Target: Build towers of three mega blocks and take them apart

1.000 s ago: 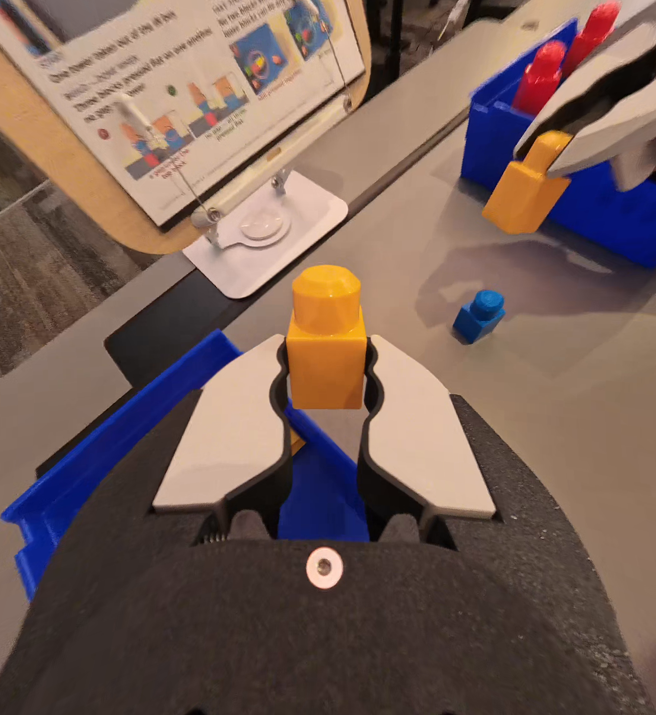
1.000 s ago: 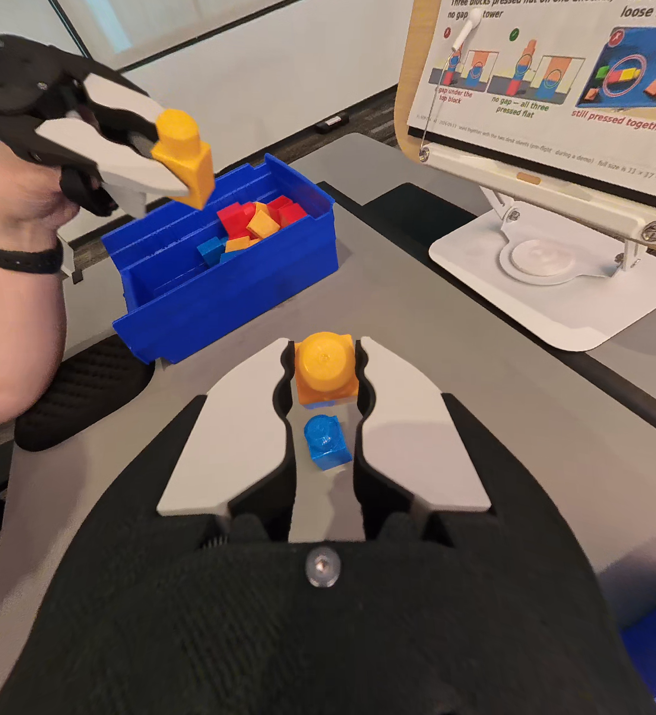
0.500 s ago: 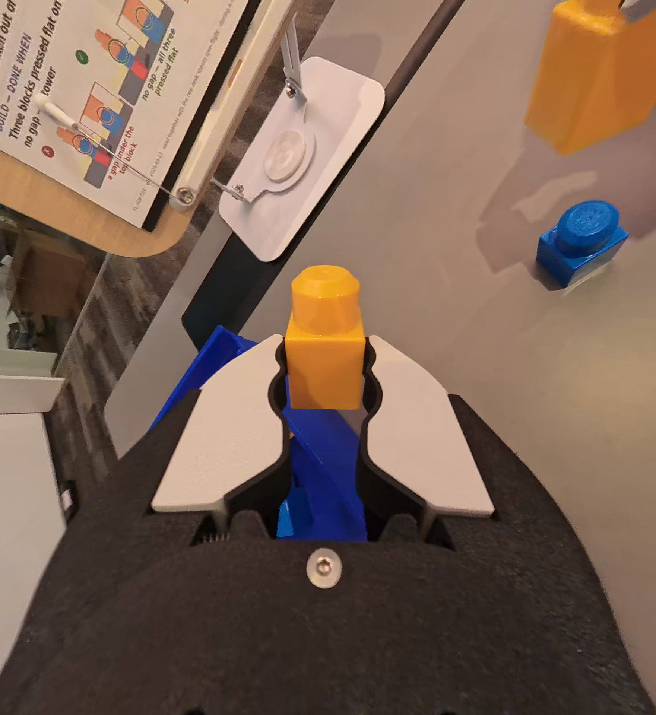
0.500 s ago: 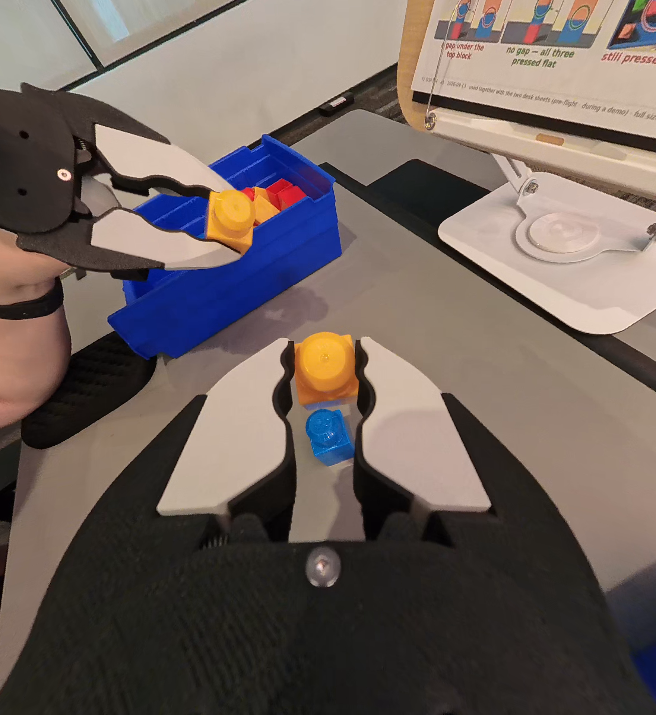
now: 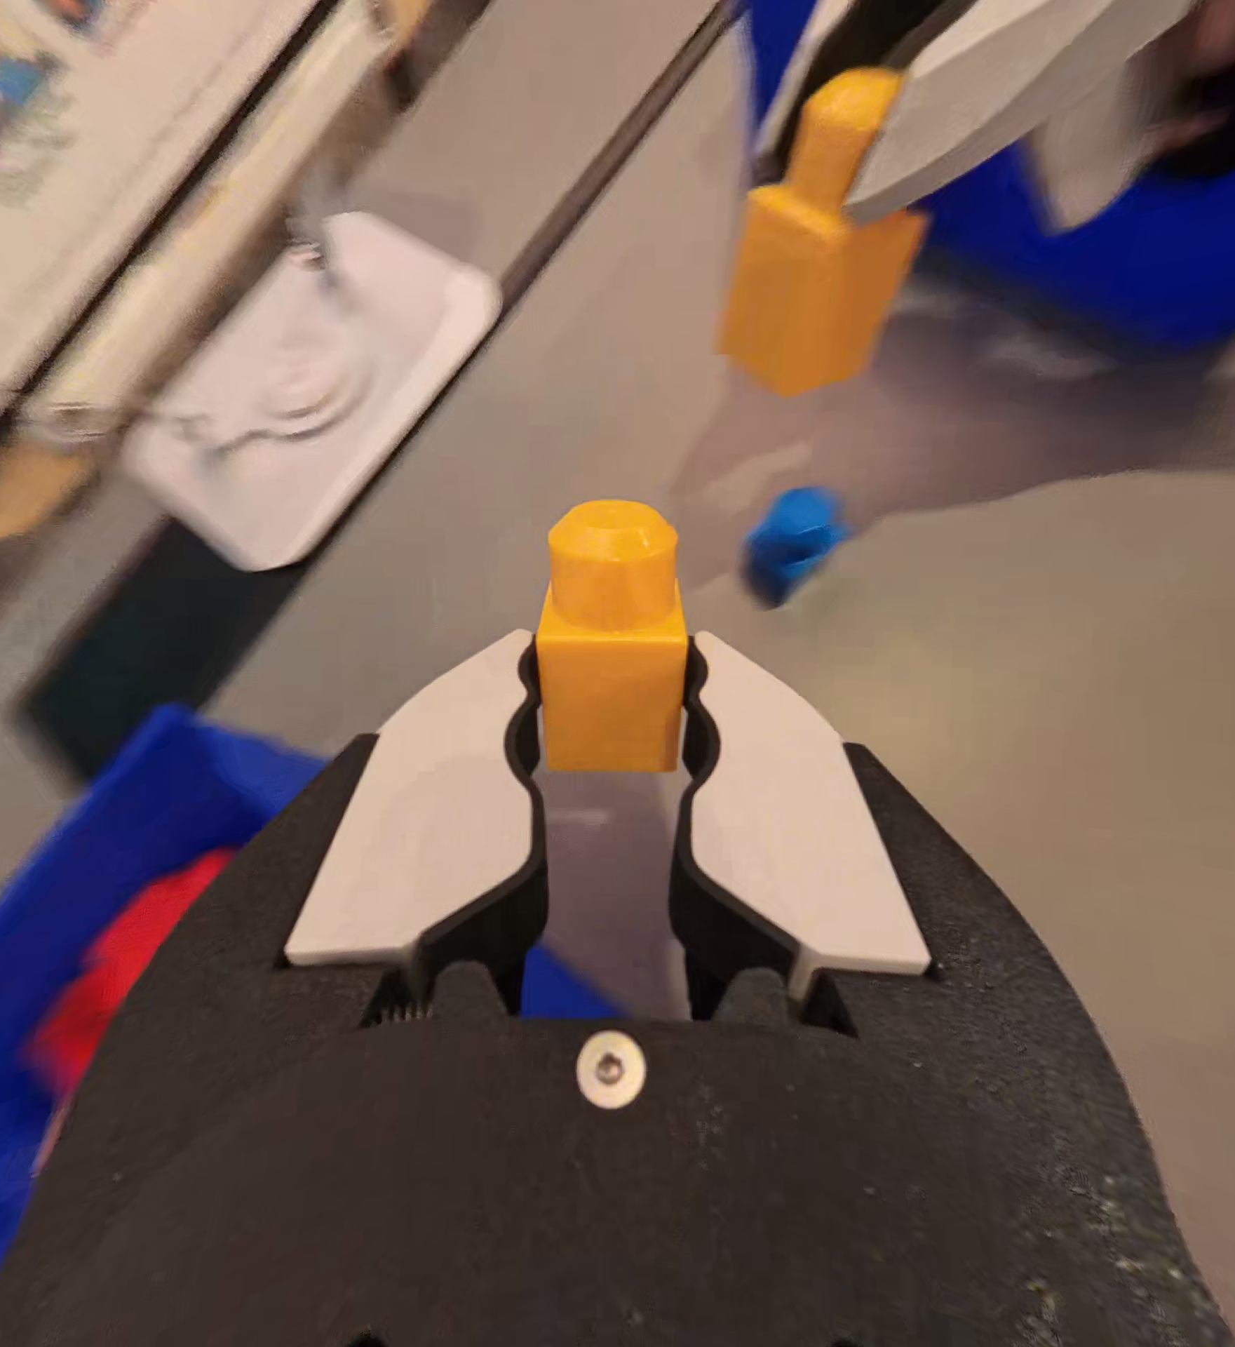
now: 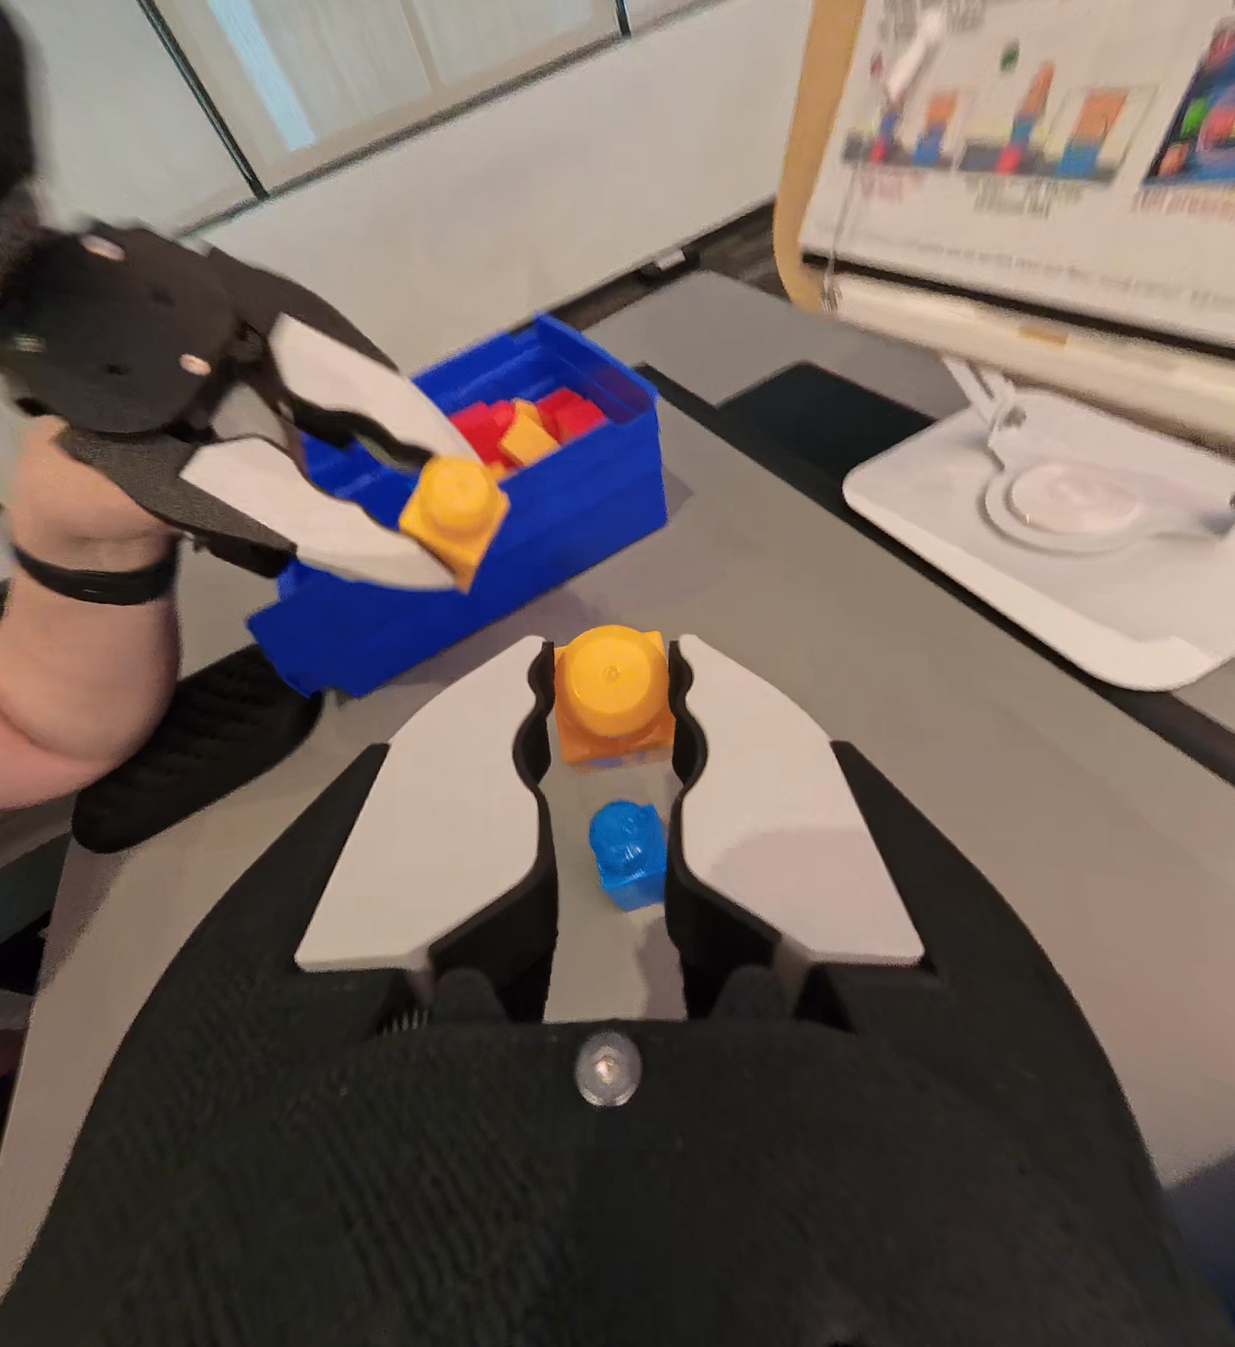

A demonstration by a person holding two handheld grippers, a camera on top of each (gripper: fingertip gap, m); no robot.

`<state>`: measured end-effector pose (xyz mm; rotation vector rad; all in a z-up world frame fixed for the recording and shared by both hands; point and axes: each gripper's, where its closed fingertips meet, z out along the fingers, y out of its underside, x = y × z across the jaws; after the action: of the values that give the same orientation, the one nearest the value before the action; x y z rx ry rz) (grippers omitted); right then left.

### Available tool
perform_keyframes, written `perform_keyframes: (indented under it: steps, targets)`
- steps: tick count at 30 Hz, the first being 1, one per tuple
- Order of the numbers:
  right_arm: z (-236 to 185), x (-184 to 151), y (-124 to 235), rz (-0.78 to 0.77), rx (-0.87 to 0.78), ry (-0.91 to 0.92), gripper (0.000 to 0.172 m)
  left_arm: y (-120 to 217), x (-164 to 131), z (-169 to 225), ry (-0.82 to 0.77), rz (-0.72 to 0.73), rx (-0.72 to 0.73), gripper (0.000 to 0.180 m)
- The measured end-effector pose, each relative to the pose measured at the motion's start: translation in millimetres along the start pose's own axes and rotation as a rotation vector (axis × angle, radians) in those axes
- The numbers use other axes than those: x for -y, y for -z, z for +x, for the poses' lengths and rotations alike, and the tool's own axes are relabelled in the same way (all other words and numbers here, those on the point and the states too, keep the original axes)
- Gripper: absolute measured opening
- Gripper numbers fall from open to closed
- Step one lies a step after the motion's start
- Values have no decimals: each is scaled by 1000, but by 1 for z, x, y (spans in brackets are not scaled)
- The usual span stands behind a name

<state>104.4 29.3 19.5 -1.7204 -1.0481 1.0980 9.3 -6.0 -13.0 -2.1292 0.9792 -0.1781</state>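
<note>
Grey desk (image 5: 1037,802), blurred stand behind. Left wrist view: left gripper (image 5: 612,700) clamps orange block (image 5: 610,656), stud forward, pads tight on both sides; blue block (image 5: 793,539) alone on desk. Right wrist view: right gripper (image 6: 610,700) pinches second orange block (image 6: 610,692) above blue block; bin (image 6: 527,583) just beyond. Step, likely: seat right's orange on blue stud; square it first, then press straight down until flush

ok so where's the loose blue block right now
The blue block sits on the grey table, seen between the right gripper's fingers, just below the orange block they hold.
</note>
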Motion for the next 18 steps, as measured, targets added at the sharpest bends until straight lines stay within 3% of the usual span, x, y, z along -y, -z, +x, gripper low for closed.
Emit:
perform_keyframes:
  steps: [3, 9, 12, 18]
  targets:
    - [-26, 29, 22, 106, 116, 7, 30, 13, 21, 37, 119, 153, -362, 36]
    - [-77, 53, 48, 177, 389, -48, 30, 19, 32, 80, 118, 220, -669, 36]
    - [-89, 46, 41, 121, 447, -53, 30, 13, 29, 91, 124, 178, -721, 36]
    - [-86, 24, 24, -11, 390, -31, 30, 10, 24, 101, 98, 144, -751, 36]
